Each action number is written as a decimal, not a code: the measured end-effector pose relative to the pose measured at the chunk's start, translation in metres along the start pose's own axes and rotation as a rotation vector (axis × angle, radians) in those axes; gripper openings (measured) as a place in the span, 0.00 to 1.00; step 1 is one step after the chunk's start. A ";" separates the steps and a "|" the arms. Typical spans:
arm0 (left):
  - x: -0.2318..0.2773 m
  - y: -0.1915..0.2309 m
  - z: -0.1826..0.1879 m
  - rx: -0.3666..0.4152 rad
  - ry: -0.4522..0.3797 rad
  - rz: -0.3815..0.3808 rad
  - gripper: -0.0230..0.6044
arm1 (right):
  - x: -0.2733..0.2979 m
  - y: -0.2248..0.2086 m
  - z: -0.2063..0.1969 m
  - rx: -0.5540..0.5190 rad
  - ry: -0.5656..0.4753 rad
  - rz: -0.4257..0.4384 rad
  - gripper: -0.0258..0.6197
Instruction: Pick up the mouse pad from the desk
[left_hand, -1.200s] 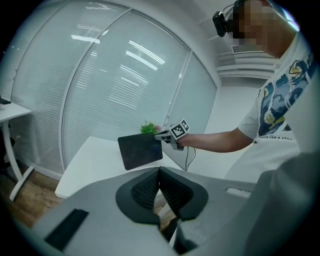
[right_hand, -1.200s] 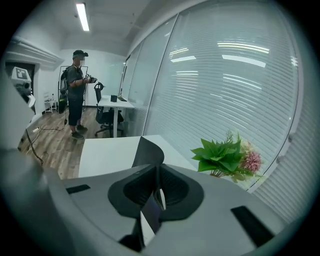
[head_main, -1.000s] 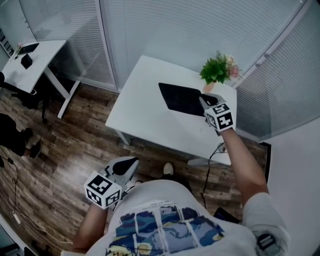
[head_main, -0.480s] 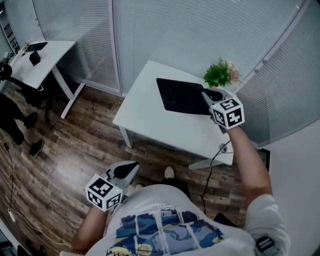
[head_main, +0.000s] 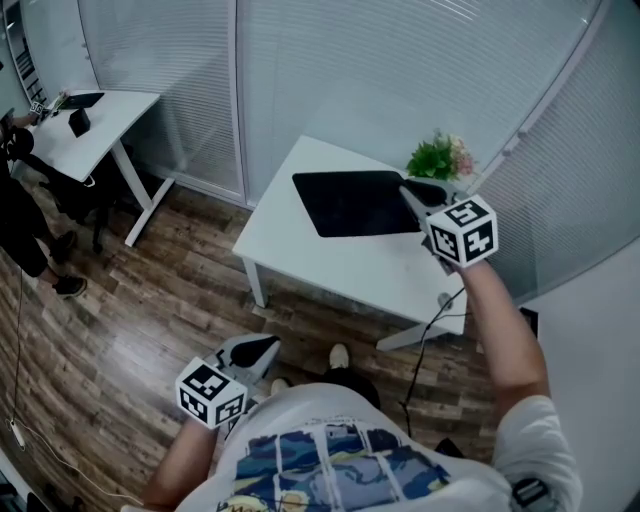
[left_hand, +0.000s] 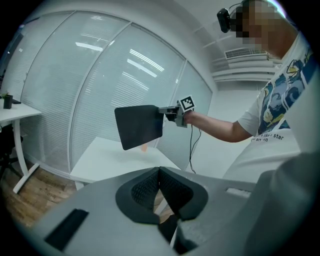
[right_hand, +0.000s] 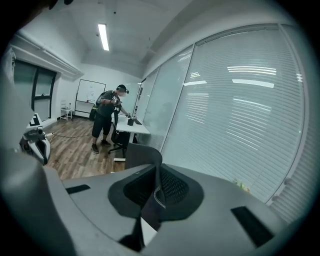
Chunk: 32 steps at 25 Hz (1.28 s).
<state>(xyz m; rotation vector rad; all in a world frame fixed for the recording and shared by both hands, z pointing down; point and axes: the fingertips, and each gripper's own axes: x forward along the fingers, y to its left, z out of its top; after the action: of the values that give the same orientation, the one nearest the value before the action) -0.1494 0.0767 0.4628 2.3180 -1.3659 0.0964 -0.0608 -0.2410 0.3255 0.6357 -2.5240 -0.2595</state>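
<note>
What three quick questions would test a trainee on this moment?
1. Multiple choice: which side holds the pad? A left, B right, C neither.
2. True or false: the pad lies flat on the desk.
3. Fill in: the left gripper, low by the person's waist, is ___ with nothing in it.

Key
1. B: the right gripper is shut on the pad's edge.
2. False: the left gripper view shows it held in the air above the desk.
3. Shut.
</note>
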 end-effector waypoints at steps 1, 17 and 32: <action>-0.002 -0.001 -0.001 0.001 -0.001 -0.002 0.04 | -0.004 0.004 0.006 0.000 -0.009 0.004 0.08; -0.012 -0.014 -0.006 0.020 -0.009 -0.022 0.04 | -0.043 0.050 0.071 -0.039 -0.095 0.071 0.08; -0.017 -0.020 -0.003 0.037 -0.025 -0.026 0.04 | -0.068 0.068 0.102 -0.090 -0.140 0.068 0.08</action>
<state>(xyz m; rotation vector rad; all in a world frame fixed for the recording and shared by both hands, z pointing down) -0.1407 0.1005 0.4541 2.3747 -1.3563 0.0851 -0.0898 -0.1430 0.2297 0.5113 -2.6444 -0.4026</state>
